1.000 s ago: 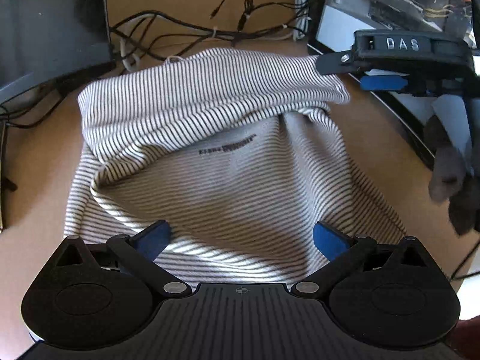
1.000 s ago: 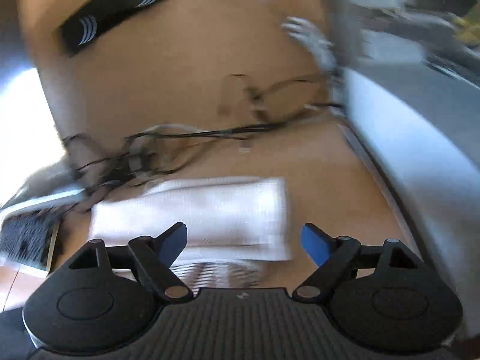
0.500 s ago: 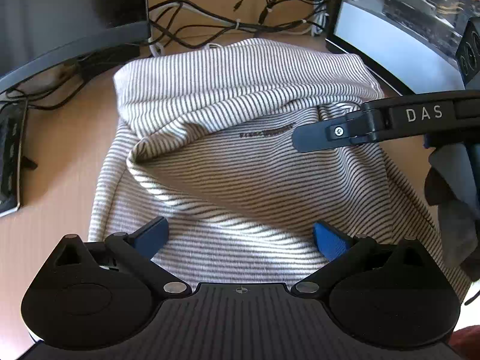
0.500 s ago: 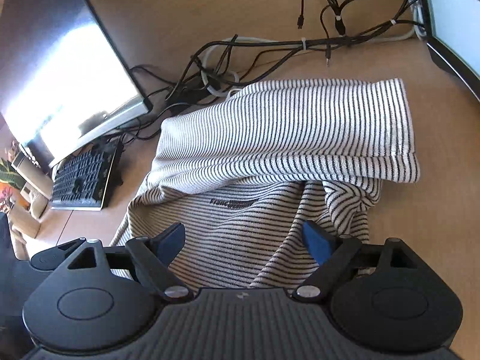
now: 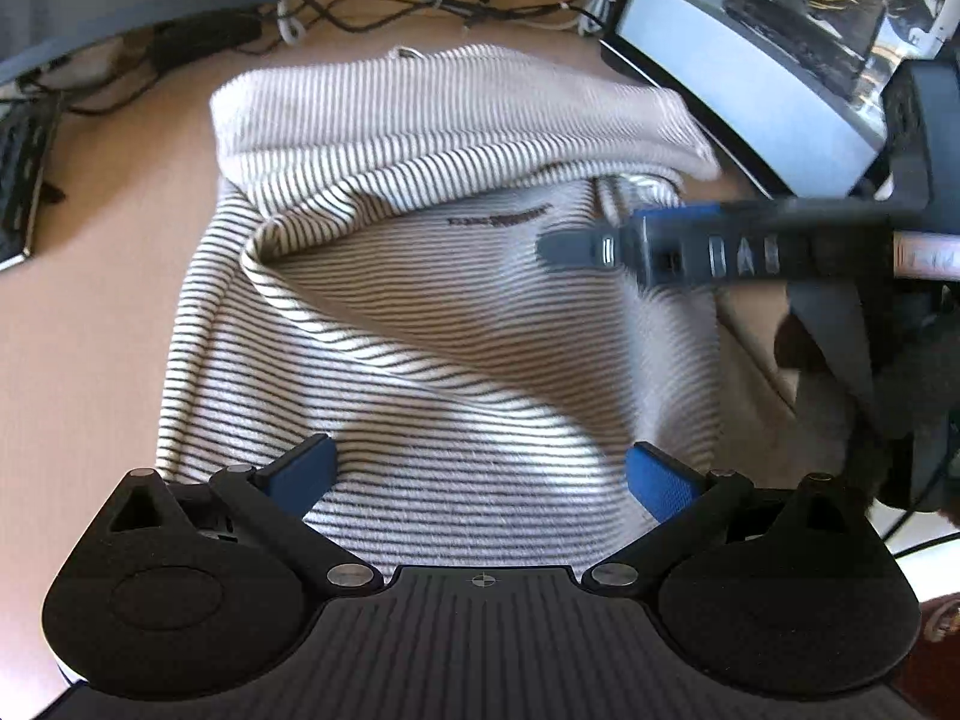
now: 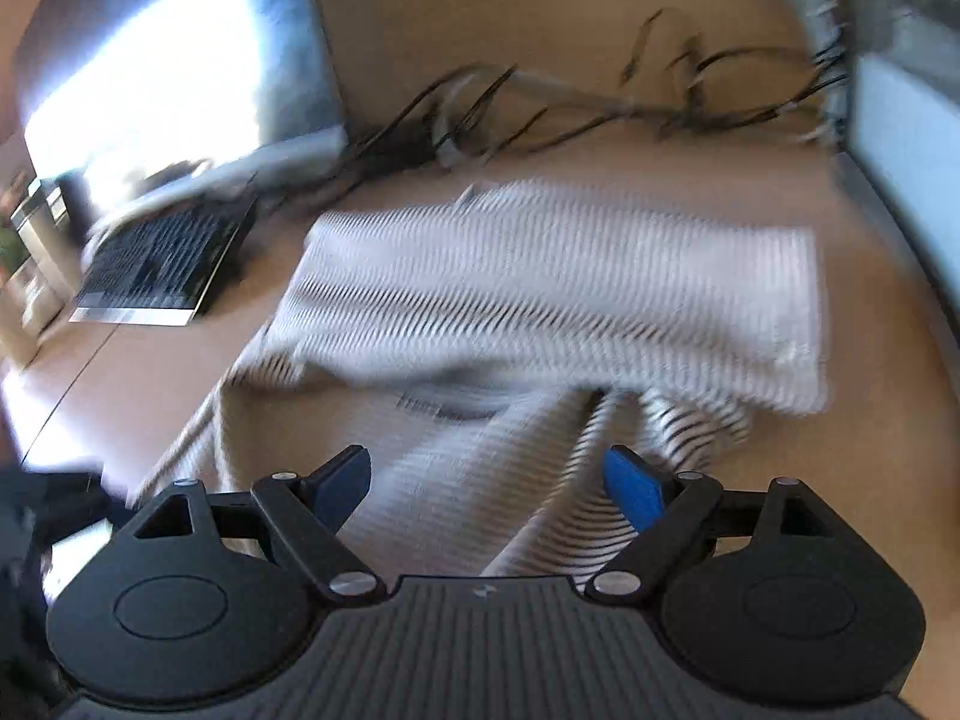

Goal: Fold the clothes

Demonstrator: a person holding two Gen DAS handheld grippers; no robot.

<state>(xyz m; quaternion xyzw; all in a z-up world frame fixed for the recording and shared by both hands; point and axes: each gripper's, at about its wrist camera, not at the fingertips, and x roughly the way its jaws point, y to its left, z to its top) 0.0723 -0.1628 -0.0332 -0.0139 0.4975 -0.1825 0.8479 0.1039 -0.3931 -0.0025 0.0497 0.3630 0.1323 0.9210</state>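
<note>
The striped shirt (image 5: 432,300) lies on the counter (image 5: 90,324), its far end already folded over. It looks half folded. Next, the near edge needs a pinch and a lift. The left hand-held gripper (image 5: 480,474) hangs over that edge, spread wide, holding nothing. The right hand-held gripper (image 6: 486,480) is spread too, low over the shirt's right side.

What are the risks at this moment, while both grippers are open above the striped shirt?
1. The folded top band of the striped shirt lies loose and bunched; a grab by the left gripper near the hem may drag it open.
2. The right gripper is blurred, so probably moving fast; it might pinch the wrong layer.
3. The cables lie right behind the shirt and could snag.
</note>
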